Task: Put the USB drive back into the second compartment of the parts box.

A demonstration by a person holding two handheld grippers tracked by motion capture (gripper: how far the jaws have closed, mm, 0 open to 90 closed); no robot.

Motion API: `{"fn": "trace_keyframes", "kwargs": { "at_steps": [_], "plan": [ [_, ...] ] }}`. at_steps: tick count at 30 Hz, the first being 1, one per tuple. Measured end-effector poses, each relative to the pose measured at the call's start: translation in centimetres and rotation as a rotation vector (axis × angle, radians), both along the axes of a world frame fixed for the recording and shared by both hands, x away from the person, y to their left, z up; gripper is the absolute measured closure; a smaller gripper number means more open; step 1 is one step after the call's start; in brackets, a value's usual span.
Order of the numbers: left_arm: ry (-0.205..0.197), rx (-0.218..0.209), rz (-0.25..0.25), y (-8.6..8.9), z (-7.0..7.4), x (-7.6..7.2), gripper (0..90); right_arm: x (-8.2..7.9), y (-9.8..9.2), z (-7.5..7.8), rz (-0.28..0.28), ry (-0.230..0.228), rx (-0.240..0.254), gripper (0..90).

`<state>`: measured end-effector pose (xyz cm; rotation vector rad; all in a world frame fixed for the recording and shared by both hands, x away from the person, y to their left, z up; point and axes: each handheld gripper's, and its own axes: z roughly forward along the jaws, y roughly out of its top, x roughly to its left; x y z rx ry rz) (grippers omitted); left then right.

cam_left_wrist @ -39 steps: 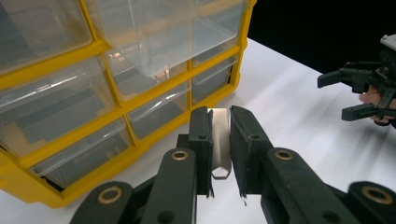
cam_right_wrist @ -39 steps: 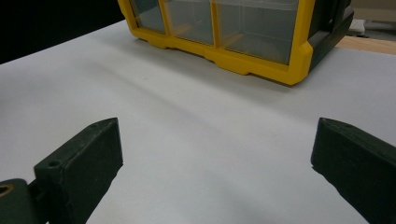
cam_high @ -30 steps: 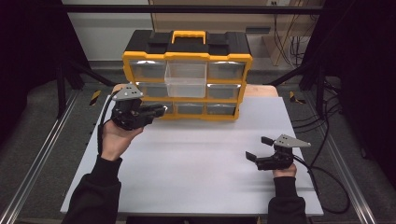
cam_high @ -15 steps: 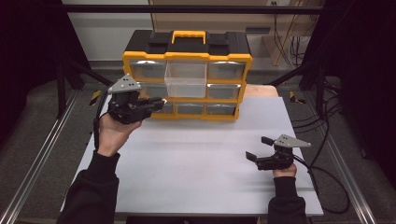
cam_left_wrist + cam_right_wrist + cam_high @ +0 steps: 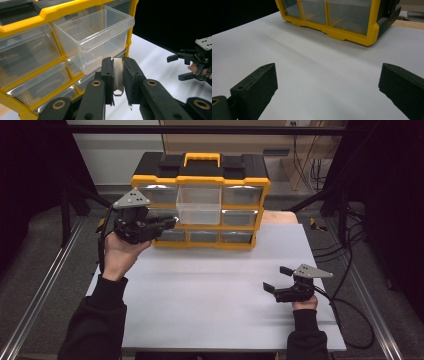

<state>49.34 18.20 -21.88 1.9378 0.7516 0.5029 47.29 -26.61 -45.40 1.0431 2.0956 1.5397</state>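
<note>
A yellow and black drawer organizer (image 5: 248,181) stands at the back of the white table (image 5: 200,295). Its clear top middle drawer (image 5: 199,206) is pulled out and looks empty. My left gripper (image 5: 170,222) hovers in front of the organizer's left side, raised off the table. It is shut on a small flat silver metal piece (image 5: 117,72), seen between the jaws in the left gripper view, just below the open drawer (image 5: 95,37). My right gripper (image 5: 275,278) rests low at the table's right, open, with nothing between its fingers (image 5: 254,85).
Clear closed drawers fill the remaining slots of the organizer (image 5: 347,35). Cables hang off the table's right side (image 5: 350,310). Metal rails run along both sides of the table. The right gripper (image 5: 175,68) also appears far off in the left gripper view.
My left gripper has risen and moved a little toward the organizer with the metal piece still in its jaws. The right gripper has stayed where it was.
</note>
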Motion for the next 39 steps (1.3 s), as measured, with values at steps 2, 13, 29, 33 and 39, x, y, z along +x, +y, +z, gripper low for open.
{"fn": "trace_keyframes", "kwargs": {
  "at_steps": [2,13,29,33,39],
  "plan": [
    [-0.002,0.000,-0.001,-0.2,0.3,0.1,79.1,0.0,0.0,0.0,0.000,0.000,-0.001,2.6],
    [-0.013,0.011,0.001,-1.1,1.5,0.9,79.1,0.0,0.0,0.0,0.001,0.001,-0.001,2.6],
    [-0.008,0.027,0.023,-2.4,3.0,2.7,79.1,0.0,0.0,0.0,0.002,0.000,0.001,2.6],
    [-0.007,0.025,0.029,-2.8,3.3,3.3,79.1,0.0,-0.1,0.0,-0.001,-0.004,0.001,2.6],
    [-0.003,0.041,0.052,-3.4,3.5,4.4,79.1,0.0,-0.1,0.0,0.000,-0.001,0.003,2.6]
  ]
}}
